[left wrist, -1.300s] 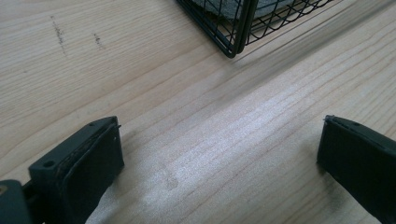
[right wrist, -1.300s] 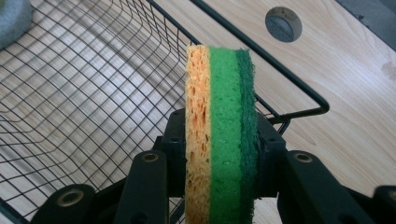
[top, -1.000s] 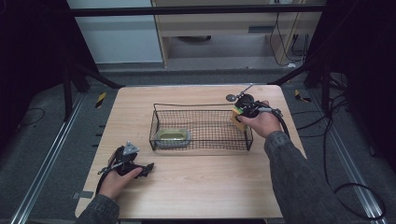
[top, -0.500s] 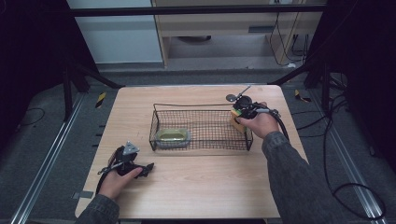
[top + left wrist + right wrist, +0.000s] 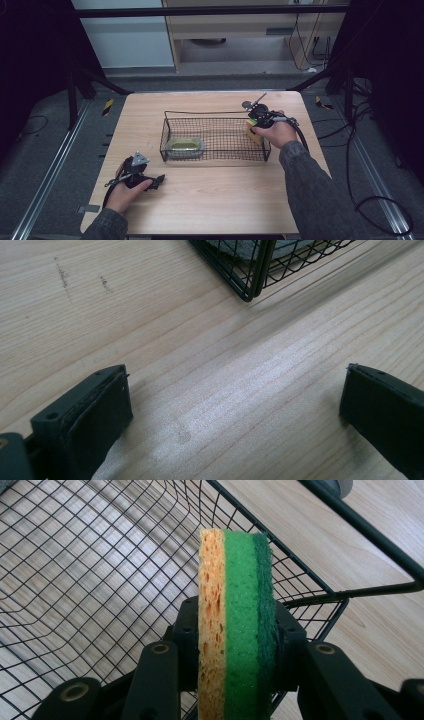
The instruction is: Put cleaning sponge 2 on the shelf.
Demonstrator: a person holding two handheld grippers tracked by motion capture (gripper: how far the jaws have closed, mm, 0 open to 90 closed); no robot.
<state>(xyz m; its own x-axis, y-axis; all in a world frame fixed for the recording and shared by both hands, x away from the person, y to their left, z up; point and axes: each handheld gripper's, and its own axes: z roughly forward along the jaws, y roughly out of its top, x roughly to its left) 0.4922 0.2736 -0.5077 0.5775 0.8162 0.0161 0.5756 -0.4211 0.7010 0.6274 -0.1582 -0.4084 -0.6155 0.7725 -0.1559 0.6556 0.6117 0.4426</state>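
Nearby, wire basket (image 5: 215, 136) walls flank the jaws-held sponge (image 5: 236, 625).

No text, label, brand, number or sign can be read anywhere in these pictures.

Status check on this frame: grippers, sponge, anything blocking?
Right gripper clamped on sponge, above wire basket. Left gripper open, resting on table. Nothing blocking.

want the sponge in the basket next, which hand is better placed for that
Right. The right gripper already clamps the sponge over the basket; the left gripper rests open on the table.
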